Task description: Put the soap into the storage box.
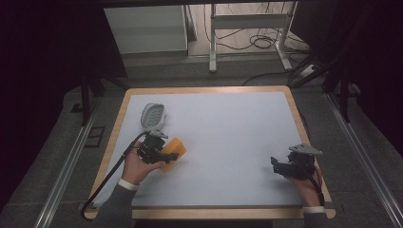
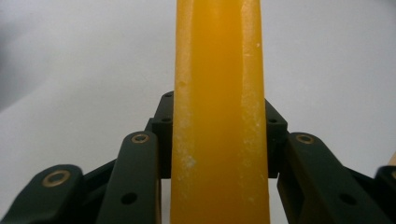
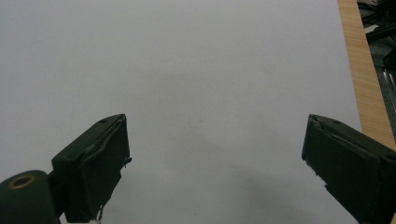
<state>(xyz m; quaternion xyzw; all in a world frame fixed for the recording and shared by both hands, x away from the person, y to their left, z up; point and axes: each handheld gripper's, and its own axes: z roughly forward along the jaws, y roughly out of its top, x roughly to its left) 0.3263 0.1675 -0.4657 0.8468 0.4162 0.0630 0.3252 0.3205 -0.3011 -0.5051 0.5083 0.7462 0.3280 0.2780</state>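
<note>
High view shows the left hand-held gripper (image 1: 166, 155) at the lower left of the frame, its jaws clamped on an orange block (image 1: 173, 151) low over the counter (image 1: 228, 128); a grey mesh strainer (image 1: 153, 116) lies just above it; left gripper view has the block (image 2: 219, 112) upright between both jaws; the right hand-held gripper (image 1: 275, 165), lower right, is spread wide with nothing in it.

The orange block (image 2: 219, 116) looks waxy and slightly glossy; the table (image 1: 228, 137) matt.
</note>
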